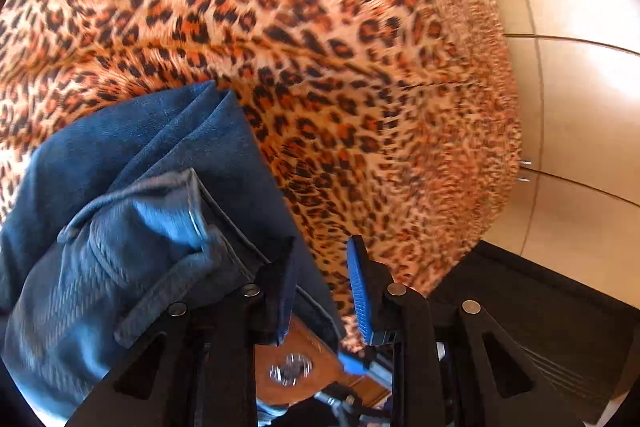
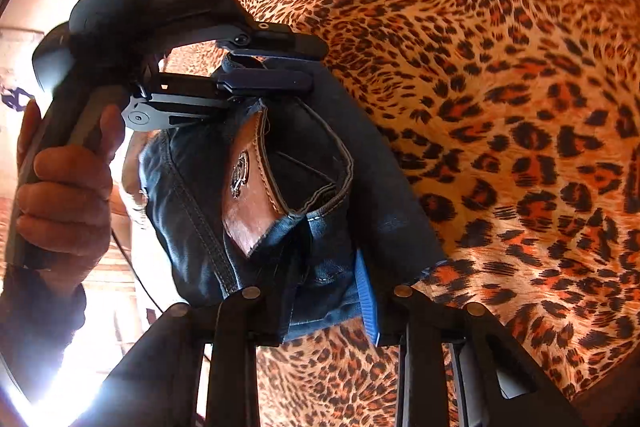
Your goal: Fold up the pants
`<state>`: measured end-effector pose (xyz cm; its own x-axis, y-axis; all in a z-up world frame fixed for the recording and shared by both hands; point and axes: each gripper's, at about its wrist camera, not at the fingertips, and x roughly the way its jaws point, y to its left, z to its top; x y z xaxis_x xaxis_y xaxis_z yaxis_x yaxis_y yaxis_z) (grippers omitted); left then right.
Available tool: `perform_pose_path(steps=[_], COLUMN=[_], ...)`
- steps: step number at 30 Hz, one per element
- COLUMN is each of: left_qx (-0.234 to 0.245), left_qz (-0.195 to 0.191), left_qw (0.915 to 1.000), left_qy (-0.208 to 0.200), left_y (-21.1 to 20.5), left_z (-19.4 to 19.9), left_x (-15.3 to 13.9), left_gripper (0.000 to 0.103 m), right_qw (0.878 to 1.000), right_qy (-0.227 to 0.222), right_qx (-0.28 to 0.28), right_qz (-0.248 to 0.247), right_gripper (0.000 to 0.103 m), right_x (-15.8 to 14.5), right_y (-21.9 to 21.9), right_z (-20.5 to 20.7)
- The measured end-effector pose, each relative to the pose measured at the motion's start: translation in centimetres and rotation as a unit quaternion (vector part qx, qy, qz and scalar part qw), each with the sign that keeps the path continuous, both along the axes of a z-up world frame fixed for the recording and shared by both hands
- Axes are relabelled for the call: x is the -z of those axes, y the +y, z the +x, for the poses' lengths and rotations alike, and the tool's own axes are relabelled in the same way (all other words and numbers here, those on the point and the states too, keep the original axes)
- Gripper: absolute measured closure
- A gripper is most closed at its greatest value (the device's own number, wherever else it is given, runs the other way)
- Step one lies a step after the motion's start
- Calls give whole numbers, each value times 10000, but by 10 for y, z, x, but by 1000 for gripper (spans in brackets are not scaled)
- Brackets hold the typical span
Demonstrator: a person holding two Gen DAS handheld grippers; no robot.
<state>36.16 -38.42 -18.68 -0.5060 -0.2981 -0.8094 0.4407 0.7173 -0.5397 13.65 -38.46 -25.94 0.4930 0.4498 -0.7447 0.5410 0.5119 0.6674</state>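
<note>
The left gripper (image 1: 320, 291) is clamping its blue-padded fingers (image 1: 360, 291) on the waistband edge of the pants (image 1: 152, 163), with denim filling the gap between the jaws; in the right wrist view the same gripper (image 2: 266, 67) is showing at about 10 o'clock, its jaws pinching the top of the waistband while a hand (image 2: 68, 195) is gripping its handle at 9 o'clock. The right gripper (image 2: 328, 307) is likewise biting on a fold of denim at 6 o'clock, the cloth pressed between its dark finger and its blue pad (image 2: 370, 303).

The pants are hanging bunched between the two grippers, raised off the surface. In the left wrist view they are spreading from 6 o'clock toward 9 o'clock, a lighter inside-out part lying over the darker blue. A brown leather patch (image 2: 248, 195) with a metal emblem is facing outward on the waistband, just above the right gripper's hold; it is also showing low between the left gripper's fingers (image 1: 296, 367).

Beyond the denim, a leopard-print cover (image 1: 320, 27) is filling the scene from 9 to 3 o'clock. Pale floor tiles (image 1: 580, 107) are lying at 3 o'clock past its edge in the left wrist view.
</note>
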Motion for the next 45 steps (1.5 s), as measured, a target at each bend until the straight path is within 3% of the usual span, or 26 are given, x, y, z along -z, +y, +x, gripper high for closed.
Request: perform_pose_path(steps=[1, 3, 5, 7, 10, 14, 17, 22, 23, 24, 25, 26, 27, 28, 30, 33, 36, 39, 41, 42, 45], left_qx=[-76, -347, -867, -1435, -2190, -3205, -3686, -3622, -3594, -3557, -3504, -3430, -3429, -3438, -3258, -3130, -3215, -3196, -3304, -3386, -3640], left_qz=[-207, -663, -853, -807, -331, -9, -211, -254, -199, -108, -94, -81, 49, 22, -172, 209, 729, 816, 654, 610, 473], left_qw=[9997, 9965, 9882, 9763, 9614, 9438, 9290, 9302, 9310, 9323, 9346, 9380, 9382, 9377, 9432, 9442, 9367, 9356, 9317, 9277, 9162], left_qy=[-57, -363, -929, -1404, -1634, -810, -263, -543, -614, -645, -605, -483, -466, -502, -625, -999, -1176, -1257, -1359, -1449, -1608], left_y=[4, 27, 70, 115, 179, 238, 256, 237, 230, 222, 214, 206, 201, 197, 187, 174, 163, 150, 160, 169, 188], left_z=[2, 8, 15, 16, 10, -8, -9, 2, 6, 10, 13, 18, 19, 18, 20, 21, 22, 18, 6, -4, -41], left_x=[-12, -46, -78, -93, -80, -24, 4, 15, 18, 24, 30, 32, 31, 26, 11, 17, 30, 18, -4, -16, -36], left_gripper=[77, 63, 18, 9, 9, 11, 11, 10, 9, 10, 21, 38, 38, 39, 40, 37, 28, 30, 32, 31, 24], right_qw=[9998, 9991, 9984, 9978, 9950, 9907, 9894, 9895, 9882, 9866, 9851, 9848, 9850, 9865, 9905, 9922, 9868, 9725, 9710, 9691, 9611], right_qy=[-81, -226, -407, -554, -755, -848, -667, -313, -270, -241, -238, -178, -68, -81, -324, -377, 86, 214, 112, 28, -578], right_qx=[-131, -334, -374, -327, -555, -920, -1170, -1403, -1488, -1555, -1623, -1643, -1610, -1532, -1258, -1113, -1457, -2012, -2155, -2216, -2556], right_qz=[80, 133, 153, 165, 341, 543, 540, -164, -231, -427, -510, -537, -617, -568, -451, -413, -699, -1150, -1031, -1082, -869], right_gripper=[71, 69, 60, 39, 37, 36, 36, 37, 40, 51, 61, 65, 88, 93, 93, 93, 93, 93, 88, 80, 65], right_x=[-5, -17, -30, -38, -43, -37, -29, -18, -15, -14, -14, -15, -19, -21, -39, -42, -10, 2, -11, -22, -60], right_y=[-7, -24, -46, -66, -77, -67, -45, -19, -15, -14, -11, -10, -12, -20, -34, -50, -44, -28, -34, -40, -50], right_z=[-1, -2, 0, 12, 53, 119, 153, 178, 180, 180, 178, 175, 170, 170, 160, 152, 161, 173, 172, 168, 146])
